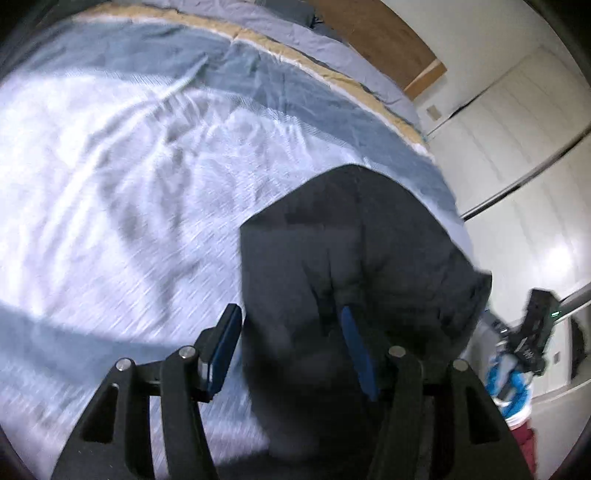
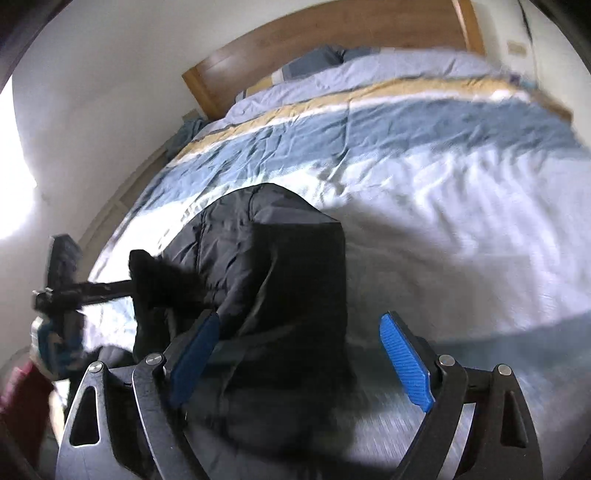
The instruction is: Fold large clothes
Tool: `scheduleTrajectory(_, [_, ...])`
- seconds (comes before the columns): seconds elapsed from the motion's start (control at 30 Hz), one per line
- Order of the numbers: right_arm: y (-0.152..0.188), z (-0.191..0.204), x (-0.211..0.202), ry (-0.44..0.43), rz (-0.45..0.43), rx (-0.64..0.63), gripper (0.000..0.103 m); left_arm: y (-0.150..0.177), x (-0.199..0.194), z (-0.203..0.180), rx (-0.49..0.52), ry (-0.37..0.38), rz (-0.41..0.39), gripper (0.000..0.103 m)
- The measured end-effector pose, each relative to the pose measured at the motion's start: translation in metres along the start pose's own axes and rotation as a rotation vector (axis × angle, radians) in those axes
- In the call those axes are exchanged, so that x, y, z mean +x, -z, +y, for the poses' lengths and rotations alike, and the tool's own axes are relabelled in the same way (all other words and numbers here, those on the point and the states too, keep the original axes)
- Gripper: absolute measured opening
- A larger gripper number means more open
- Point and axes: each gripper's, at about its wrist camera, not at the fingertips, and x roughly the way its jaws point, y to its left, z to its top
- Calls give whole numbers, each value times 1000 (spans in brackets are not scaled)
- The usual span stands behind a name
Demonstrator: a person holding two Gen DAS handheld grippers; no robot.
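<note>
The left gripper [image 1: 288,354], nearest the lens, is standing with its jaws apart over the near edge of the dark jacket [image 1: 354,266]; cloth is lying between the blue pads [image 1: 225,347], but they are not pressing on it. The right gripper [image 2: 314,358] is gaping wide, one pad brushing the jacket's edge and the other hanging over bare cover, so it is holding nothing.

The bed [image 2: 461,221], in its blue, white and yellow striped duvet, is filling most of both views, with a wooden headboard [image 2: 332,33] behind. The jacket is lying on the white band near the foot of the bed, gathered into a compact, fairly squared bundle. Its long axis is running away from the cameras toward the headboard, its rounded end pointing that way.

The folding is looking largely done: the sides are appearing tucked in. A fur-trimmed piece [image 2: 162,280] is sticking out at one side, so some tidying or a last fold is probably remaining.
</note>
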Motion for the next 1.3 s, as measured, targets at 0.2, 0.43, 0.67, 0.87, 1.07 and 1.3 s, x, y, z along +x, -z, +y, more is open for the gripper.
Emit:
scheduleTrajectory(0.2, [-26, -13, 58, -60, -16, 43, 87, -22, 50, 9, -42, 27, -20, 55])
scheduleTrajectory(0.43, [-37, 4, 90, -27, 44, -6, 19, -17, 63, -14, 21, -58, -14, 17])
scheduleTrajectory(0.67, [-23, 61, 10, -30, 45, -181, 17, 35, -5, -71, 145, -71, -58, 9])
scheduleTrajectory(0.87, [44, 111, -85, -141, 22, -299, 17, 132, -99, -92, 188, -58, -101, 8])
scheduleTrajectory(1.07, [140, 114, -100, -132, 63, -329, 26, 225, -105, -68, 179, -119, -43, 8])
scheduleTrajectory(1.3, [197, 72, -76, -91, 99, -181, 27, 260, -90, -50, 118, -149, -34, 9])
